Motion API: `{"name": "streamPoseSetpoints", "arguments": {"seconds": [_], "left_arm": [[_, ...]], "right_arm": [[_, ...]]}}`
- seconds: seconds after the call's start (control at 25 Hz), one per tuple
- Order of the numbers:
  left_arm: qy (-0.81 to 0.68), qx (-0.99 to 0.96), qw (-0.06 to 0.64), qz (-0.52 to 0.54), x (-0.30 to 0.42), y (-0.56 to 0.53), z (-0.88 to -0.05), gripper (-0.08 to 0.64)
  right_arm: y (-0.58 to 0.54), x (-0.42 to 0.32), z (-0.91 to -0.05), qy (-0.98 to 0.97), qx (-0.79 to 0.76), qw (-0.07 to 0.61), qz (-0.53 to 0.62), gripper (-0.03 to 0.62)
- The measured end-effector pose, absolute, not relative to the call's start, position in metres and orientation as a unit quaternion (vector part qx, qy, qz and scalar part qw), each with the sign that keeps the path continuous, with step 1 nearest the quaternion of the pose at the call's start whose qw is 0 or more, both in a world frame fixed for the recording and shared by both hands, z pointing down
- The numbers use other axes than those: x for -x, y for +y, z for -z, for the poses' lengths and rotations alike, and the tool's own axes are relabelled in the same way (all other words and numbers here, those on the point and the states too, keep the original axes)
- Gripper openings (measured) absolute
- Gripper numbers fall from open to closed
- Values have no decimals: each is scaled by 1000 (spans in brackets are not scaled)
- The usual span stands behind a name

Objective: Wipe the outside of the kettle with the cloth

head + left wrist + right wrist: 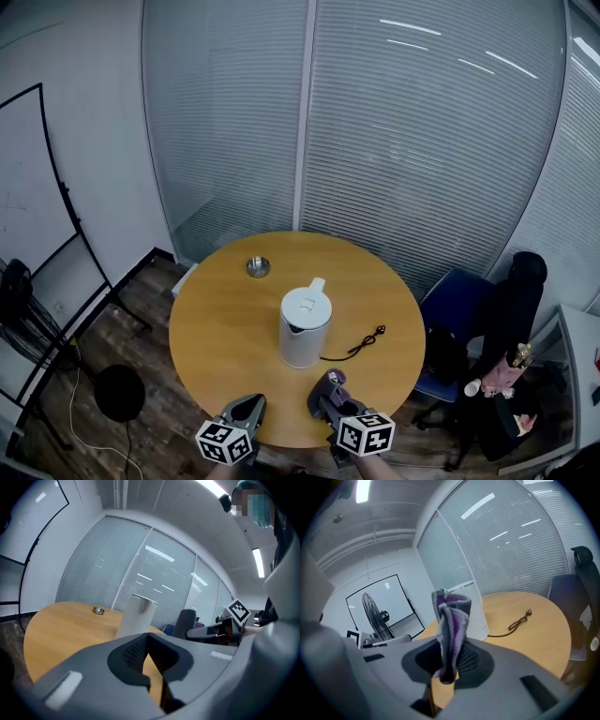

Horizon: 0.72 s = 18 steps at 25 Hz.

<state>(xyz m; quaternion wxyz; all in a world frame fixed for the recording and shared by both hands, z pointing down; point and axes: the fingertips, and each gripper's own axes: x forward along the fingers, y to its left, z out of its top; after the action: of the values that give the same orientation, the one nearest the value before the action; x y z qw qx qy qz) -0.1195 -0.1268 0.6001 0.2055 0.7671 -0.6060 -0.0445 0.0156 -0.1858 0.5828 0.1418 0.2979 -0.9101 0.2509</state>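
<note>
A white kettle (305,328) stands upright near the middle of the round wooden table (216,319). It also shows in the left gripper view as the kettle (136,616) and, behind the cloth, in the right gripper view (479,614). My right gripper (323,394) hovers over the table's near edge, shut on a grey and purple cloth (333,380) that sticks up from its jaws. In its own view, the right gripper (450,660) pinches the folded cloth (451,625). My left gripper (251,403) is beside it at the near edge, apart from the kettle. The left gripper (146,641) is shut with nothing between its jaws.
The kettle's black power cable (366,342) lies loose on the table to its right. A small metal dish (258,267) sits at the far side. A blue chair (464,309) stands right of the table, a whiteboard and a floor fan (19,291) to the left.
</note>
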Motion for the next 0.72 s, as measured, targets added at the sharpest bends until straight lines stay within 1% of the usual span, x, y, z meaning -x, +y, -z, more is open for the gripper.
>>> {"name": "streamPoseSetpoints", "arguments": {"seconds": [0.24,0.72], "left_arm": [[-617,-756,215,42,108,-100,-611,11],[-642,-738,204,32,109,-77,-611,11]], "right_arm": [[-166,-18,-584,-918,-274,146,-246,63],[-143,-14,-584,-928,-247,152,-233,63]]}}
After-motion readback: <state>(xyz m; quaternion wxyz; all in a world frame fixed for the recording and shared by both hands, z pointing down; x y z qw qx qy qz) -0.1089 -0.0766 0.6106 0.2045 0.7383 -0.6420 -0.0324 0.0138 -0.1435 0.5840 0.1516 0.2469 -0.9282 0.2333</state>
